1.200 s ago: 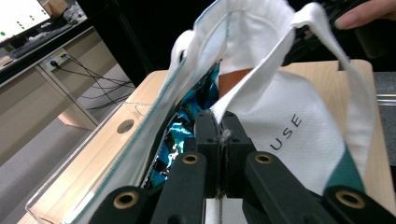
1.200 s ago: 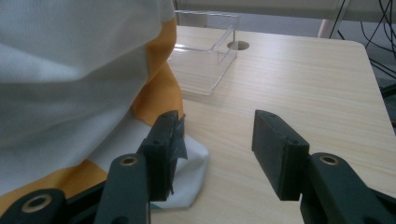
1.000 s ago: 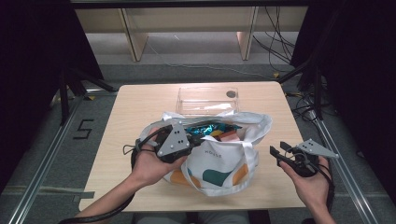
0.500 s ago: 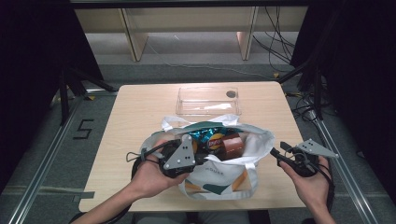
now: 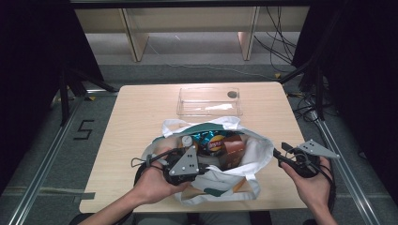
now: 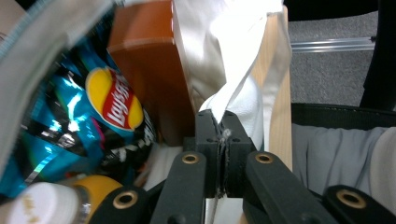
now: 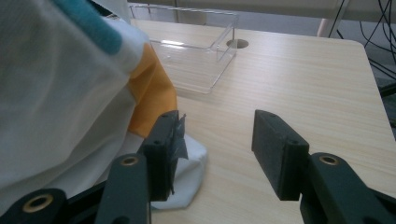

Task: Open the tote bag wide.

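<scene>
Left gripper view: the left gripper [image 6: 219, 122] is pinching the white tote bag [image 6: 236, 100] by its near rim, jaws clamped on the cloth.
In the high view the right gripper [image 5: 284, 156] is hovering just right of the bag with jaws spread wide and holding nothing. Inside the bag are lying a blue Lay's chip packet [image 6: 109, 100], a brown box [image 6: 152, 65] and a white-capped bottle [image 6: 39, 205]. A clear plastic tray [image 5: 209, 101] is sitting on the table [image 5: 136, 117] at its far side.

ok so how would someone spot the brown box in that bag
Start at the white tote bag on the near half of the wooden table. Look into its open mouth: the brown box stands on the right, against the blue Lay's chip bag. It is the only plain, hard-edged thing there, with no print.
</scene>
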Available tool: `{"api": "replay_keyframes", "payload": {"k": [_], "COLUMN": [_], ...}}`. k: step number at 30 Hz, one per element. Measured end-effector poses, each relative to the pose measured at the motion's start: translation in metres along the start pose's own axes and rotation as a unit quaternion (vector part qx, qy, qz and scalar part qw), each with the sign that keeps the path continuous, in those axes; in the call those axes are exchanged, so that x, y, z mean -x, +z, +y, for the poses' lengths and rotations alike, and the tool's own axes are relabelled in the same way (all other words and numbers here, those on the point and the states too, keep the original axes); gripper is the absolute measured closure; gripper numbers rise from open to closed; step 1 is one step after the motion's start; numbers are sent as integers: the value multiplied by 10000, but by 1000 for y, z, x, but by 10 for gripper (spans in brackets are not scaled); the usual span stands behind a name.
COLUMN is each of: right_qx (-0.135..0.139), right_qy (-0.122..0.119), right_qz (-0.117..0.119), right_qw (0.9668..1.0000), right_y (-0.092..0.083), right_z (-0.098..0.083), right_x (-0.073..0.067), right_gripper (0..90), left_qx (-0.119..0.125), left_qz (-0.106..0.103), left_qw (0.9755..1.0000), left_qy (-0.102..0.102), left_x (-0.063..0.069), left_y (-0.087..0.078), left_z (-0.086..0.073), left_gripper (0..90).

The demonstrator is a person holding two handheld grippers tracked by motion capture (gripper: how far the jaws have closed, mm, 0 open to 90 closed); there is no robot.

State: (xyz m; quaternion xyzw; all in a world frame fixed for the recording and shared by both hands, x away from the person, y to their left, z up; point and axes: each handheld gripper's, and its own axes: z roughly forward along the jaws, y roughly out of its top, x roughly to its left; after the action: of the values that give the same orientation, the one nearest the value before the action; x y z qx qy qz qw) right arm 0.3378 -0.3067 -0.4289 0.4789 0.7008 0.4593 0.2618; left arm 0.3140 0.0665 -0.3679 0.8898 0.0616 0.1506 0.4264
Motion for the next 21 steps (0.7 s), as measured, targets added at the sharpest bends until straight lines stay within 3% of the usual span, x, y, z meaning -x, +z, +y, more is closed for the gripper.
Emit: {"api": "replay_keyframes", "payload": {"k": [7,8,11,12,15,17,20,21], "right_qx": [3,-33,5,-10,27,-35,136,218], "right_qy": [0,130,23,87,-56,141,-35,214], "right_qz": [-5,29,17,21,25,45,-1,23], "right_qw": [10000,9999,10000,10000,10000,9999,9999,9995], "right_y": [0,0,1,1,2,1,-2,-8], "right_z": [0,0,-1,-1,0,0,3,7], "right_x": [0,-2,-1,-2,0,-2,2,-1], "right_gripper": [520,520,520,520,520,520,527,543], "left_qx": [25,-26,6,43,129,146,179,183], "left_qz": [20,11,16,21,128,199,251,254], "left_qw": [10000,10000,9999,9998,9996,9995,9995,9994], "left_qy": [-86,-43,-111,-172,-209,-185,-71,-118], "left_x": [5,6,8,7,3,-2,-5,-4], "left_y": [3,5,8,6,3,-2,-7,-7], "left_z": [-7,-9,-13,-13,-10,-5,0,0], "left_gripper": [875,876,876,876,877,877,876,876]}}
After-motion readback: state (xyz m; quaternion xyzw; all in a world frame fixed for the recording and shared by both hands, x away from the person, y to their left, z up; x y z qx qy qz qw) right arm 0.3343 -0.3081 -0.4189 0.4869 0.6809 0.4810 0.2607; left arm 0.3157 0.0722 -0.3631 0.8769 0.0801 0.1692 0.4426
